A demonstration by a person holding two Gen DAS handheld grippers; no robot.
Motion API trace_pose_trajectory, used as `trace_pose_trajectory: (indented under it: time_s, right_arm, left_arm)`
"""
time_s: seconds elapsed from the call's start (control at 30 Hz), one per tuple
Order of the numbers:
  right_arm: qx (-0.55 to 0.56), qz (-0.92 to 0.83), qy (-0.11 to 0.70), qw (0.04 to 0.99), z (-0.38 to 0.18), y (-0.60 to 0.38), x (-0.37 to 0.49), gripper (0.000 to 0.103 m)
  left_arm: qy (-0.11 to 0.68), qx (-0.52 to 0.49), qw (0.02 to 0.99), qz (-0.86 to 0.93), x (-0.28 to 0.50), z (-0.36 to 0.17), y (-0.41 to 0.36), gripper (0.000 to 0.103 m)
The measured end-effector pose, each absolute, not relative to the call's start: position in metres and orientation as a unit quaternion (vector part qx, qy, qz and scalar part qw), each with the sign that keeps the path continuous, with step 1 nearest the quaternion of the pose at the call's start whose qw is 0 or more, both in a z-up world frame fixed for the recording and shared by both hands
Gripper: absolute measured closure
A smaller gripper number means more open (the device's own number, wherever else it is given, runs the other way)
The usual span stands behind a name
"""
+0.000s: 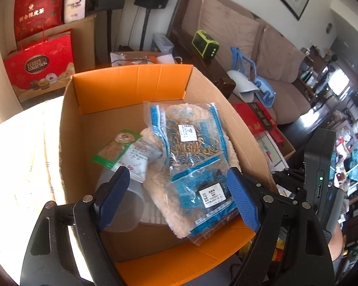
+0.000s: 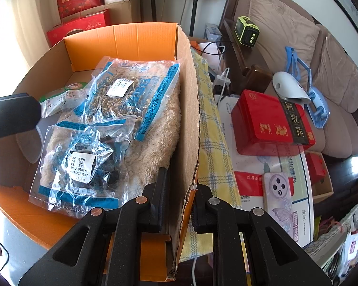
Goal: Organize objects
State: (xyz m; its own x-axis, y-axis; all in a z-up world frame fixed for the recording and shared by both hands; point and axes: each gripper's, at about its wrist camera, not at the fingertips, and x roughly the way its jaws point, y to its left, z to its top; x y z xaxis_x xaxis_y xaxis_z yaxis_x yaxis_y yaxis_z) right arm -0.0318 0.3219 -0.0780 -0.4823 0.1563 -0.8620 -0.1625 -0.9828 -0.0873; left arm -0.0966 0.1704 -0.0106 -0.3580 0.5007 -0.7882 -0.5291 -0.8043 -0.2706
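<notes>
An open cardboard box (image 1: pixel 69 128) with orange flaps holds a fluffy cream cloth (image 1: pixel 160 190), two blue-printed clear herb bags (image 1: pixel 193 138) (image 1: pixel 207 197), a green snack packet (image 1: pixel 121 150) and a clear plastic cup (image 1: pixel 131 205). My left gripper (image 1: pixel 179 197) is open and empty, hovering above the box contents. My right gripper (image 2: pixel 179 200) is shut on the box's right wall (image 2: pixel 186 124), one finger inside and one outside. The bags (image 2: pixel 128 95) (image 2: pixel 83 162) also show in the right wrist view.
A red tin box (image 2: pixel 269 124), a phone (image 2: pixel 278 195) and papers lie on the table right of the carton. A sofa (image 2: pixel 298 47) with a white-and-blue item (image 2: pixel 291 88) stands behind. Red gift bags (image 1: pixel 38 71) stand far left.
</notes>
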Motion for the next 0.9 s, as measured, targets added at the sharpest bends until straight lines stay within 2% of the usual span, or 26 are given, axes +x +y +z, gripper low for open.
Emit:
trace_pose_trajectory:
  time_s: [0.4, 0.47, 0.5, 0.53, 0.6, 0.73, 0.83, 0.9]
  right_arm:
    - [-0.5, 0.861, 0.002, 0.094, -0.078, 0.321, -0.033, 0.085]
    - [-0.498, 0.861, -0.001, 0.099, -0.077, 0.32, -0.034, 0.085]
    - [-0.497, 0.862, -0.003, 0.103, -0.077, 0.32, -0.034, 0.084]
    - [-0.497, 0.861, -0.004, 0.106, -0.076, 0.32, -0.034, 0.082]
    - [-0.493, 0.863, -0.005, 0.111, -0.074, 0.321, -0.032, 0.074]
    - [-0.487, 0.865, -0.011, 0.119, -0.069, 0.32, -0.029, 0.065]
    - [-0.477, 0.869, -0.022, 0.128, -0.063, 0.32, -0.026, 0.052]
    - [-0.467, 0.874, -0.028, 0.133, -0.056, 0.317, -0.022, 0.039]
  left_arm:
    - [-0.009, -0.476, 0.262, 0.84, -0.097, -0.019, 0.116, 0.02]
    - [-0.01, -0.474, 0.253, 0.843, -0.093, -0.02, 0.108, 0.01]
    - [-0.012, -0.468, 0.248, 0.848, -0.092, -0.019, 0.105, 0.0]
    - [-0.016, -0.46, 0.248, 0.852, -0.09, -0.017, 0.1, 0.0]
    - [-0.019, -0.456, 0.248, 0.855, -0.087, -0.015, 0.094, 0.0]
    - [-0.028, -0.448, 0.246, 0.859, -0.084, -0.007, 0.082, 0.0]
    - [-0.027, -0.439, 0.241, 0.865, -0.078, -0.001, 0.076, 0.0]
    - [-0.024, -0.434, 0.236, 0.869, -0.076, 0.002, 0.072, 0.0]
